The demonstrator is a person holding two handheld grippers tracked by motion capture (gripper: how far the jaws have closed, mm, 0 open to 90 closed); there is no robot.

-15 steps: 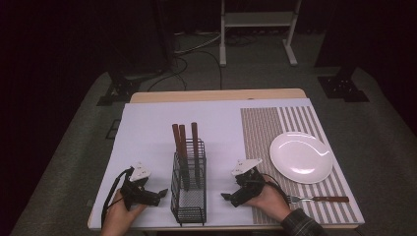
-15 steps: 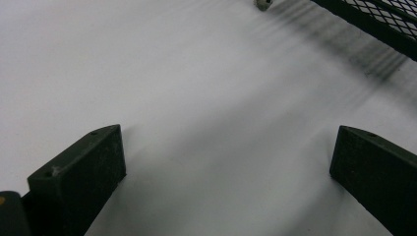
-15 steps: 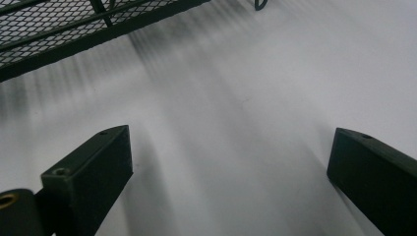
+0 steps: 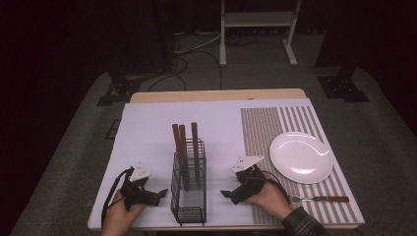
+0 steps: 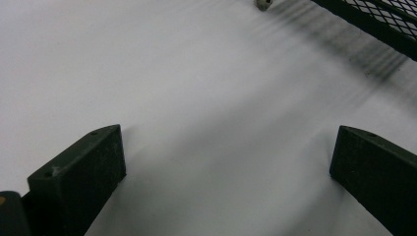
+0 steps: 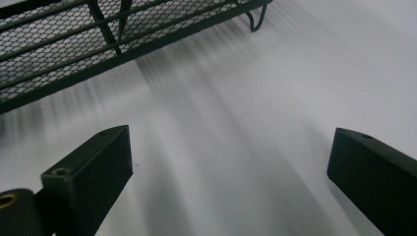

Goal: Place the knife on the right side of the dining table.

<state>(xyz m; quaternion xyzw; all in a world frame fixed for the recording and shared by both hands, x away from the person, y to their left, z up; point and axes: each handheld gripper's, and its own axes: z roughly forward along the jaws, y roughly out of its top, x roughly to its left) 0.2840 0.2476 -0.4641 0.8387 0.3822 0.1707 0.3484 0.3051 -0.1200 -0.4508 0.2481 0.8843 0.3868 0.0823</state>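
Observation:
A black wire-mesh cutlery caddy (image 4: 189, 189) stands near the table's front edge with three brown-handled utensils (image 4: 184, 140) upright in it. My left gripper (image 4: 158, 194) rests low on the white mat left of the caddy, pointing toward it, jaws wide apart (image 5: 226, 177) with nothing between them. My right gripper (image 4: 225, 193) sits right of the caddy, also aimed at it, jaws open (image 6: 231, 177) over bare mat. The caddy's mesh wall (image 6: 74, 44) fills the upper left of the right gripper view; its corner (image 5: 378, 19) shows at the upper right of the left gripper view.
A white plate (image 4: 300, 157) lies on a striped placemat (image 4: 275, 123) at the right. A brown-handled fork (image 4: 319, 199) lies in front of the plate by the right hand. The white mat (image 4: 157, 123) covers the rest of the wooden table (image 4: 216, 94).

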